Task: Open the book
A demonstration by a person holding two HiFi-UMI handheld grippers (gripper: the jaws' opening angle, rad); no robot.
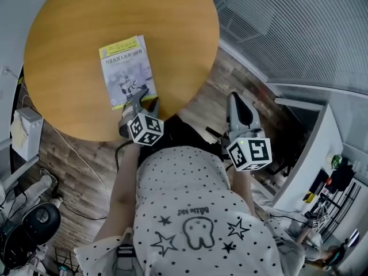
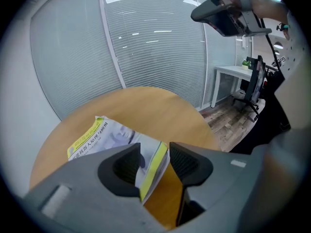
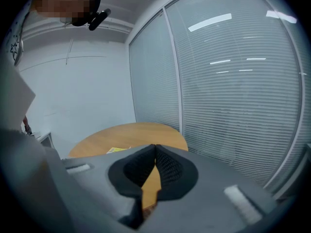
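The yellow-and-white paperback book [image 1: 125, 71] lies closed on the round wooden surface [image 1: 63, 33]; left claw [image 2: 154, 153] released astride its near corner (nothing pinched yet), right claw [image 3: 154, 149] clenched empty; the opening remains.

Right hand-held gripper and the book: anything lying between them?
Nothing but bare table and a strip of floor separates the right hand-held gripper from the book, as the head view shows.

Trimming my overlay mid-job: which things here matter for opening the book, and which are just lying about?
In the job:
book, cover up on the table
left hand-held gripper, jaws apart with the book's near corner between them

Lying about:
right hand-held gripper, shut, off the table
white box
cables on the floor
white desk
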